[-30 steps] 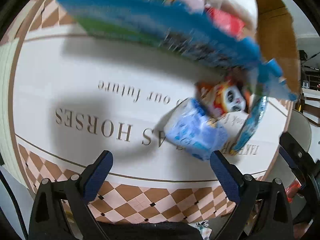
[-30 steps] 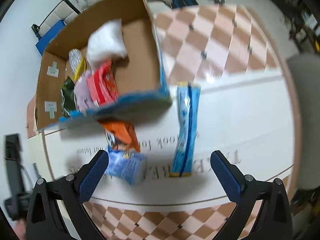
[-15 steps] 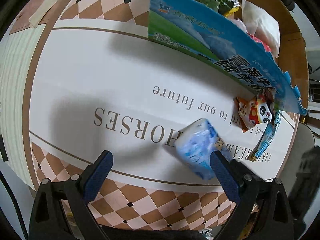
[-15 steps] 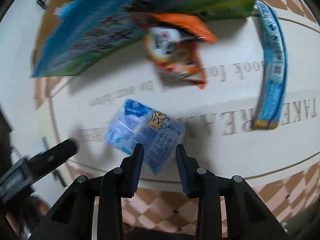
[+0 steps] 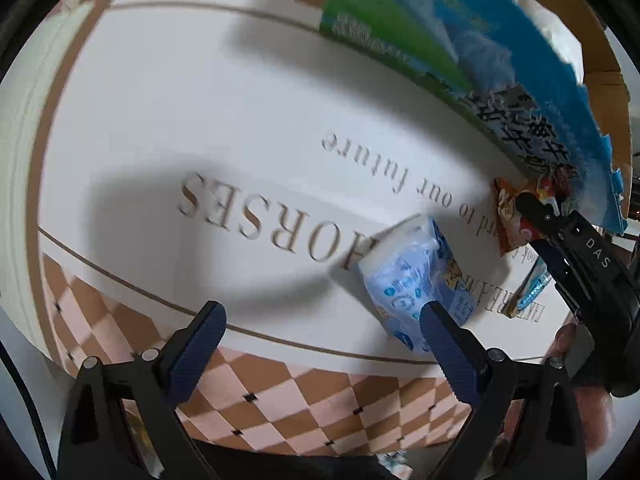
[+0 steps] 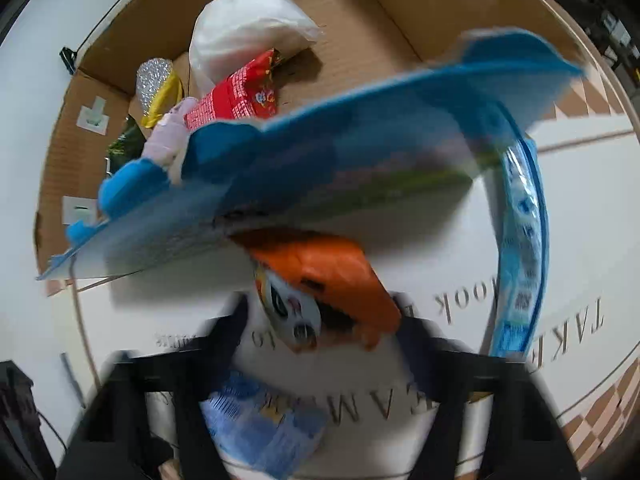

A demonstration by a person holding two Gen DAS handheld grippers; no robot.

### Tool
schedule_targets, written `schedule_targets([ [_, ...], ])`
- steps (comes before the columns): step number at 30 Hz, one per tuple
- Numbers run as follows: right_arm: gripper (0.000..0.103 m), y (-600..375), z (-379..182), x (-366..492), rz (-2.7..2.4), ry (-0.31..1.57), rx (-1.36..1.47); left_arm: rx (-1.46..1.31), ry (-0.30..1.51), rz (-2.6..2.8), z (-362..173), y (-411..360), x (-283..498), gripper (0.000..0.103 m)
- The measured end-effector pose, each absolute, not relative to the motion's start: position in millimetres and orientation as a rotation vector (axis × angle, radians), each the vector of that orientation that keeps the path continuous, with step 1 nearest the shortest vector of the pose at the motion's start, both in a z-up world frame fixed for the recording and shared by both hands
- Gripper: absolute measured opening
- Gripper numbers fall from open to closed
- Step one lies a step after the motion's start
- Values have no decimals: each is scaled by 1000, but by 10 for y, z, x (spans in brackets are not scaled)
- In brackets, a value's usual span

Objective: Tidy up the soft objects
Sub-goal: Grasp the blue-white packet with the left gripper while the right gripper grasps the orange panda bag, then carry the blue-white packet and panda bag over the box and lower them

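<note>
A light blue tissue pack [image 5: 416, 280] lies on the white mat, just ahead of my left gripper's right finger. My left gripper [image 5: 320, 320] is open and empty. An orange panda snack bag [image 6: 320, 296] lies under the blue box flap [image 6: 320, 168]. My right gripper [image 6: 320, 320] is open, blurred, with its fingers on either side of the panda bag; it also shows in the left wrist view [image 5: 576, 240]. The tissue pack [image 6: 260, 424] lies below it. A long blue packet [image 6: 524, 248] lies to the right. The cardboard box [image 6: 380, 40] holds a white bag, a red packet and other soft items.
The white mat with lettering [image 5: 248, 216] lies on a brown checked cloth [image 5: 280, 400]. The box's blue printed flap [image 5: 480, 60] overhangs the mat at the far right.
My right gripper has opened and moved forward from the tissue pack to the panda bag. My left gripper has drifted closer to the tissue pack.
</note>
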State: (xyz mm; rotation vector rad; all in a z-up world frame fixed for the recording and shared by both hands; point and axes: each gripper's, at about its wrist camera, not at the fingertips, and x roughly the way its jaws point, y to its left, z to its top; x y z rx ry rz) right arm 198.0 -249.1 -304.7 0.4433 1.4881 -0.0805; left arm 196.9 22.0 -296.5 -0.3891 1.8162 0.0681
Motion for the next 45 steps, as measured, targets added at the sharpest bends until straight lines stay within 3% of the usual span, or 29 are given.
schedule_targets([
  [4,37,-2438,-3000,1924,-65,1519,384,-508,1869,12,-3113,34,1921,99],
  [9,37,-2642,-2920,1560,30,1642,406,-553,1931,17,-3356,-234,1912,99],
  [10,37,-2705,-2895,1501,44,1686,404,-549,1940,22,-3402,-274,1913,92],
  [11,37,-2744,-2906,1418,58,1730,398,-545,1954,24,-3475,-323,1917,75],
  [13,37,-2797,-2912,1241,85,1797,370,-514,1976,27,-3577,-395,1919,54],
  [17,37,-2861,-2948,1027,91,1882,276,-282,1936,-36,-3488,-626,1967,40],
  [22,38,-2848,-3106,1065,76,1926,225,291,1817,-105,-3354,-996,1935,39],
  [25,39,-2807,-3185,1175,42,1922,175,430,1793,-127,-3391,-1118,1901,41],
  [29,45,-2810,-3221,1185,18,1897,173,408,1803,-107,-3442,-1212,1914,43],
  [36,47,-2830,-3242,1205,-18,1882,181,279,1804,-69,-3506,-1109,1885,46],
  [39,46,-2847,-3239,1193,-26,1872,179,229,1788,-58,-3497,-1037,1844,38],
  [41,41,-2805,-3205,1187,-9,1857,184,212,1769,-57,-3462,-947,1783,28],
  [45,39,-2772,-3001,1250,42,1827,206,163,1738,-96,-3242,-893,1781,23],
])
